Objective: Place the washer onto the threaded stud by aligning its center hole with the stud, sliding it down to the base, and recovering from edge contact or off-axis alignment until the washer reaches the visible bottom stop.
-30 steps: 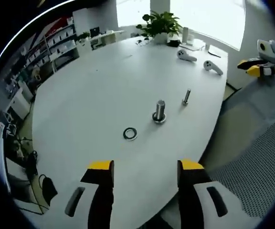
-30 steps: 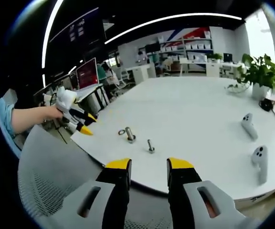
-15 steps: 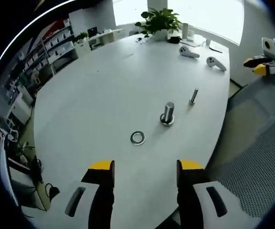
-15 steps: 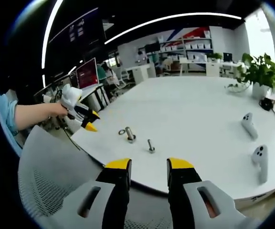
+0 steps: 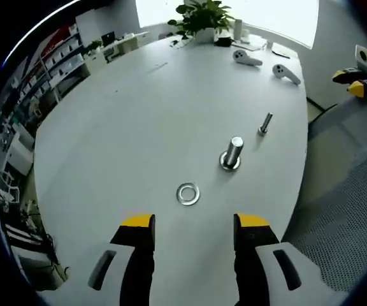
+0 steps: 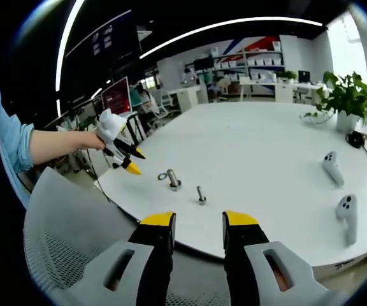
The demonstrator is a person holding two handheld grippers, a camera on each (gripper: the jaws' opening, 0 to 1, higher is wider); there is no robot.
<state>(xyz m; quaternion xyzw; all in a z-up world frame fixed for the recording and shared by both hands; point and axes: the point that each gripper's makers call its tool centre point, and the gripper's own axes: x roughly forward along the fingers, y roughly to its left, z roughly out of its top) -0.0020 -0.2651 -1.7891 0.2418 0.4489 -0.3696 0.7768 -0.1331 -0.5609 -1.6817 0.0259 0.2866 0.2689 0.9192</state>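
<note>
A flat steel washer [image 5: 187, 194] lies on the white table [image 5: 126, 121], just ahead of my left gripper [image 5: 195, 223], which is open with nothing between its yellow-tipped jaws. The upright threaded stud [image 5: 232, 153] stands on its round base a little beyond and to the right of the washer. In the right gripper view the left gripper [image 6: 127, 159], held by a hand, hovers at the table's edge close to the washer [image 6: 162, 176] and stud [image 6: 172, 180]. My right gripper [image 6: 199, 220] is open and empty, off the table's near edge; it also appears as right gripper [image 5: 362, 80] at the far right.
A smaller loose bolt [image 5: 264, 123] stands past the stud. Two white controllers [image 5: 247, 58] and a potted plant [image 5: 199, 16] sit at the far end. A grey mesh chair [image 6: 75, 255] lies below the right gripper. Shelves and desks line the room.
My left gripper has moved forward over the table's edge, bringing the washer close in front of its jaws. The right gripper has stayed still and open.
</note>
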